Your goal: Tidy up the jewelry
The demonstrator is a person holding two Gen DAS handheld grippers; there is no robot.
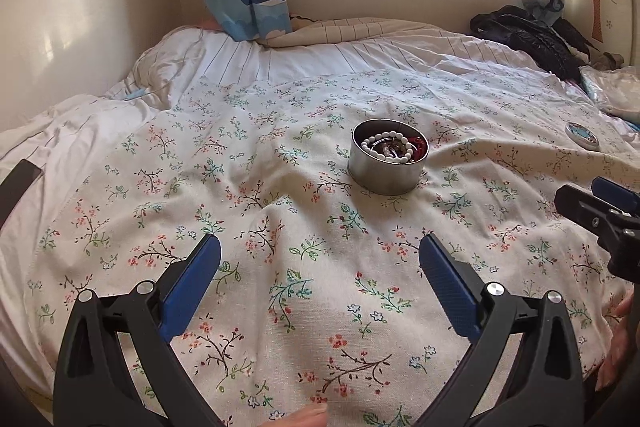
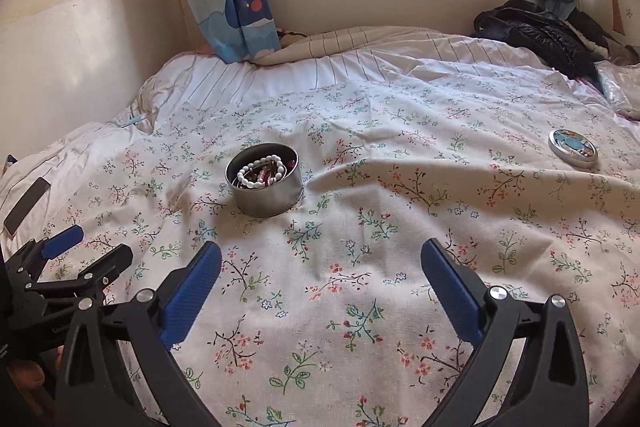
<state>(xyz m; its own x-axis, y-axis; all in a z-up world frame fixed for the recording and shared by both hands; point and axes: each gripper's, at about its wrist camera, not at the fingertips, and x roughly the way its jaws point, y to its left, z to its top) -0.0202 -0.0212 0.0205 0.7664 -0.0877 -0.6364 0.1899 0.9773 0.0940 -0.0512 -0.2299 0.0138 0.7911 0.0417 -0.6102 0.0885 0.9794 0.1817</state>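
Landmark for all places: the round silver metal tin (image 1: 387, 163), one in number, standing uncovered on the floral bedspread (image 1: 280, 211)

Nearest to the viewer, on the near side of the tin and well apart from it:
- Left black two-finger gripper with blue pads (image 1: 320, 259), one: its jaws are standing wide apart with nothing between them, hovering over bare cloth
- Right black two-finger gripper with blue pads (image 2: 320, 263), one: its jaws are likewise gaping wide and holding nothing

Inside the tin:
- White bead bracelet (image 1: 386, 147), one, lying on top
- Dark red beaded pieces (image 1: 418, 143) beneath it; their count cannot be told

To the right of the tin, well apart, at about the same depth:
- Round flat silver lid with a blue picture on top (image 2: 573, 148), one, lying face up

To the left of the tin, near the bedspread's edge:
- Flat black oblong object (image 2: 26, 205), one, perhaps a phone

Beyond the tin, at the far right corner of the bed:
- Black puffy jacket (image 1: 532, 35), one

Step in hand, as judged: the jewelry is sitting gathered, so fetching the lid seems next. Advice: the right gripper is lying closer to it; it should be pinching the rim across its width, lifting level, while the left is steadying the tin's wall, since soft bedding is tipping things easily
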